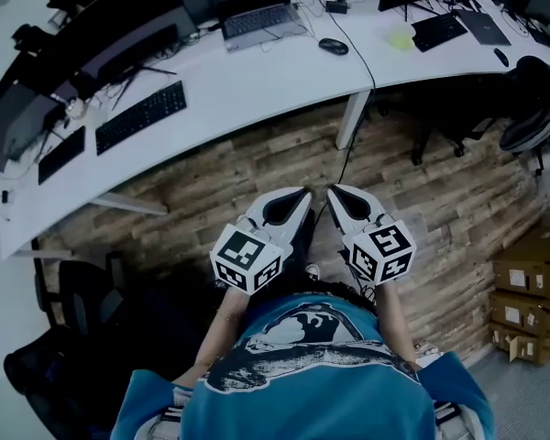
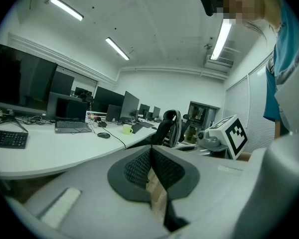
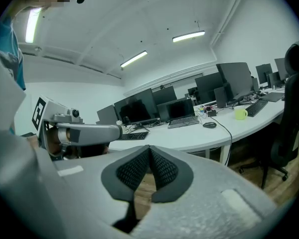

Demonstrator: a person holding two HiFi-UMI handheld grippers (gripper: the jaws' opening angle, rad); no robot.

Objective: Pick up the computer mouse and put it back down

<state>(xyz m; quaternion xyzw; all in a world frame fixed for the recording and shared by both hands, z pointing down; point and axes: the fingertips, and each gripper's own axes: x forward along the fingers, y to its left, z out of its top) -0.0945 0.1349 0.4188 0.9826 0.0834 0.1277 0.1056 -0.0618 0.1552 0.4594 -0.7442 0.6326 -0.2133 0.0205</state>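
Seen from the head camera, a person stands on wood-look flooring facing a curved white desk [image 1: 257,81]. The left gripper [image 1: 298,200] and right gripper [image 1: 341,202] are side by side at chest height, each with its tongs pressed together on nothing. The black computer mouse [image 1: 333,46] lies on the desk at twelve o'clock from the grippers and well apart from them, with an open laptop [image 1: 257,16] at its ten o'clock and a yellow-green mug [image 1: 401,37] at its three o'clock. By the look of it the task has not begun: reaching, lifting and setting down all remain. No brand or lettering is legible; the gripper cubes carry only black-and-white square markers.
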